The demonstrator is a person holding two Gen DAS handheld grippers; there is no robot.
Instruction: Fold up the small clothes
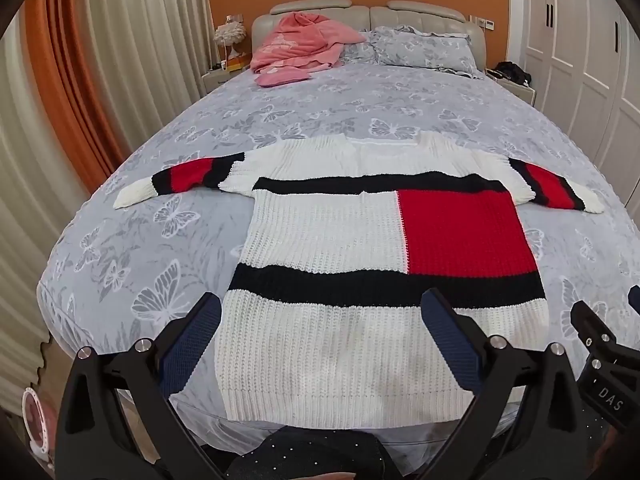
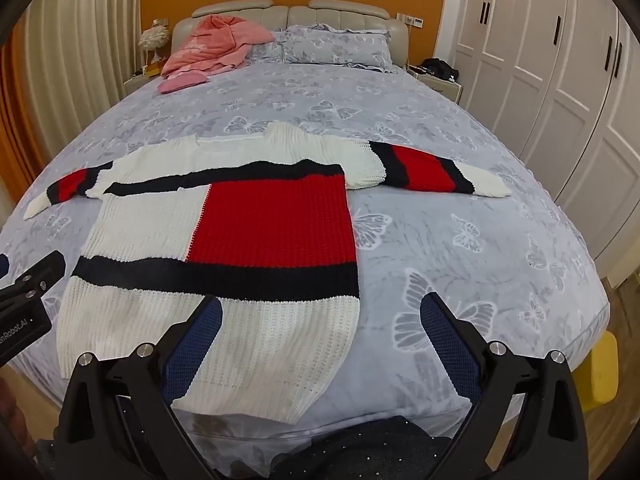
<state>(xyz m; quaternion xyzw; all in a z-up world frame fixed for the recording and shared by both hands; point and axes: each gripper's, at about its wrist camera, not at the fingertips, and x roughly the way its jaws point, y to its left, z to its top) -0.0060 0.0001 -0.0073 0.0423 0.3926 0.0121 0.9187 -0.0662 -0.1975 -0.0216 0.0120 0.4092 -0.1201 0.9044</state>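
Note:
A knit sweater [image 1: 360, 248], white with black stripes and a red block, lies flat on the bed with both sleeves spread out sideways; it also shows in the right wrist view [image 2: 224, 248]. My left gripper [image 1: 320, 308] is open and empty above the sweater's hem. My right gripper [image 2: 320, 312] is open and empty above the hem's right corner and the bedspread. The right gripper shows at the right edge of the left wrist view [image 1: 600, 344], and the left gripper at the left edge of the right wrist view [image 2: 28, 292].
The bed [image 1: 320, 108] has a grey butterfly bedspread. A pink garment pile [image 1: 300, 46] and pillows [image 1: 424, 48] lie at the headboard. Curtains [image 1: 80, 80] hang on the left, white wardrobe doors [image 2: 560, 60] stand on the right. A yellow object [image 2: 600, 376] sits by the bed's right corner.

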